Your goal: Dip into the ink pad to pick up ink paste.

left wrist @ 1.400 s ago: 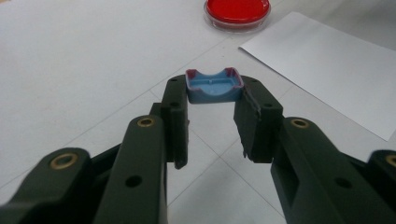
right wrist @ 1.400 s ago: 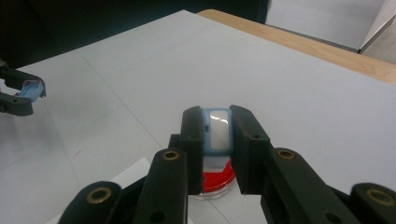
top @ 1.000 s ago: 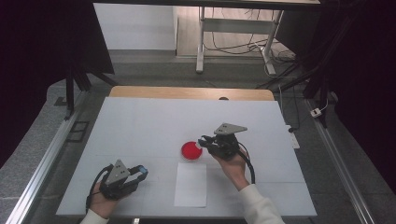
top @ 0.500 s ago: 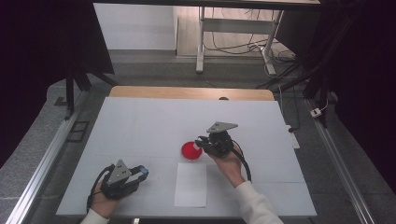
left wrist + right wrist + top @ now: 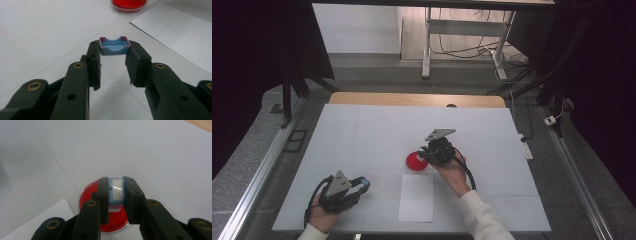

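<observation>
white paper sheet (image 5: 416,197) beside red dish (image 5: 414,162)

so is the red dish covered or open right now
Cannot tell for sure. The red dish has a clear rim, but no lid edge can be made out; the right gripper holds a blue stamp-like block over it.

glossy clear plastic dish (image 5: 105,220) of red; matt white paper sheet (image 5: 416,198).

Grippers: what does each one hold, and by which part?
Left gripper: small blue cap, pinched at its two ends. Right gripper: blue stamp-like block, clamped by its long sides above the red dish.
</observation>
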`<state>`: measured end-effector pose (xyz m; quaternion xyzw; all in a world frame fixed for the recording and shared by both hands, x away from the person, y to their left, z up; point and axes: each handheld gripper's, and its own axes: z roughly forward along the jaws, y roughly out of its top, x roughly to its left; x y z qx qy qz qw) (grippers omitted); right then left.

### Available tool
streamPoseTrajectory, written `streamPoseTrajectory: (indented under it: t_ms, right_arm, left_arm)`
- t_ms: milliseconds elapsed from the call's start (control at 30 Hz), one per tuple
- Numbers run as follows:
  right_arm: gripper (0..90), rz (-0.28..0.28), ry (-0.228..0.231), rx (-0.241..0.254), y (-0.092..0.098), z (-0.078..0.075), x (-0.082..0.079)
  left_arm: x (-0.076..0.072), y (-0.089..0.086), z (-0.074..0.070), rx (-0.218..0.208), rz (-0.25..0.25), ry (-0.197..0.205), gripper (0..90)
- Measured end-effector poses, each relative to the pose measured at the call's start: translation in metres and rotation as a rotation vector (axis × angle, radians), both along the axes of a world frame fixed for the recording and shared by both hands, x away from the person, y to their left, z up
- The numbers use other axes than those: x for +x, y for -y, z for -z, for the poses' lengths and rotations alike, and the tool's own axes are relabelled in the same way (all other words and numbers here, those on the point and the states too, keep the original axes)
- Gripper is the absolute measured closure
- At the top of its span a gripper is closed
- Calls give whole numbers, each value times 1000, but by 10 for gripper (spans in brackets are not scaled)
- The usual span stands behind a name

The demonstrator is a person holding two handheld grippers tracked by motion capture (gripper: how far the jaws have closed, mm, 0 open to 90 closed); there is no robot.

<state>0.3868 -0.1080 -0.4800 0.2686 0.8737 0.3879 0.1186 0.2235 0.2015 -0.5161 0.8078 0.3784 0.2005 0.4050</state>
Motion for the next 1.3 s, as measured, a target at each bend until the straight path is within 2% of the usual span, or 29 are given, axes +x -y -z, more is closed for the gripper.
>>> streamPoseTrajectory:
  t_ms: [133, 267, 700, 1167, 1300]
  right_arm:
    - [750, 0, -21, -3, 0, 2, 2]
    - [750, -4, -20, -21, -1, 3, 3]
    - [750, -4, -21, -40, -2, 5, 3]
    - [750, 4, -21, -23, -2, 8, 3]
    - [751, 7, -16, -38, -4, 10, 2]
  left_arm:
    - [0, 0, 0, 1, -1, 1, 659]
    - [0, 0, 0, 3, -2, 2, 659]
    - [0, -1, 0, 1, -2, 2, 659]
    - [1, -1, 0, 3, 1, 1, 659]
    - [0, -1, 0, 1, 0, 4, 659]
